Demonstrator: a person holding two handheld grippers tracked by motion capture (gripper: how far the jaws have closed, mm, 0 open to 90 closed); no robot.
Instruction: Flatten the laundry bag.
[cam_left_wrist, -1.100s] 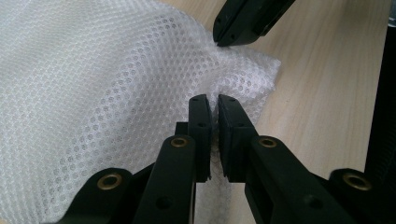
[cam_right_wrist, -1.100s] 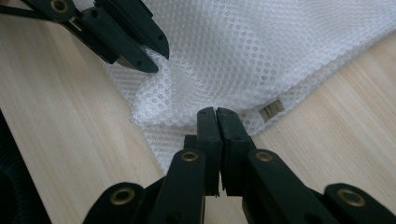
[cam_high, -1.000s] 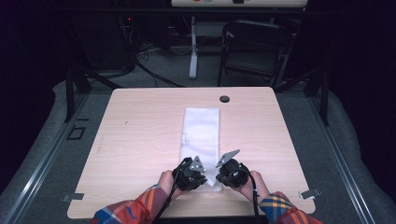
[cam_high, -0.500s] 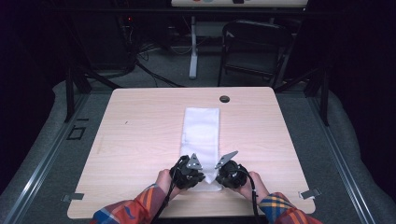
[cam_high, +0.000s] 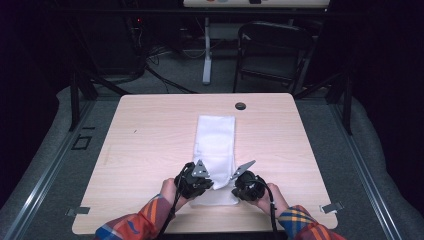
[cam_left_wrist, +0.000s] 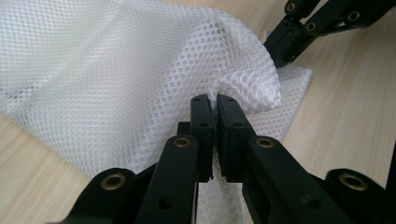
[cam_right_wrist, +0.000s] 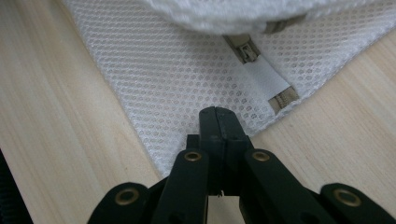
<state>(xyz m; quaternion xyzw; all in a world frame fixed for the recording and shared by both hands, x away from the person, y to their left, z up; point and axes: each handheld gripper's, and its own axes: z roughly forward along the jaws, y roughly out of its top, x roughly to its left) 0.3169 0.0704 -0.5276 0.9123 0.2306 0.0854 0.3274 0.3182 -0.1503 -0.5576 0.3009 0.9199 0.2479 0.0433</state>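
From the high view, a white mesh bag lies lengthwise down the middle of the wooden table, its near end at the person's side, where both tools meet it. The left gripper sits at the bag's near-left corner & the right gripper at its near-right corner, w/ the bag end between them; jaw state can't be read from up there, hands and bodies cover the tips. The left gripper view fills that in: the left gripper has its jaws closed to a thin slit, pinching a fold of the mesh bag, which bulges up in a hump just beyond the tips; the other gripper's black linkage shows at top right, touching the mesh edge. The right gripper view gives detail neither other view has: a zipper w/ a white tab across it runs along the bag's edge, just beyond the tips. There the right gripper has jaws fully together, over the mesh corner near its edge; whether mesh is caught between them can't be told. A black grommet hole sits at the table's far edge, well apart from the bag.
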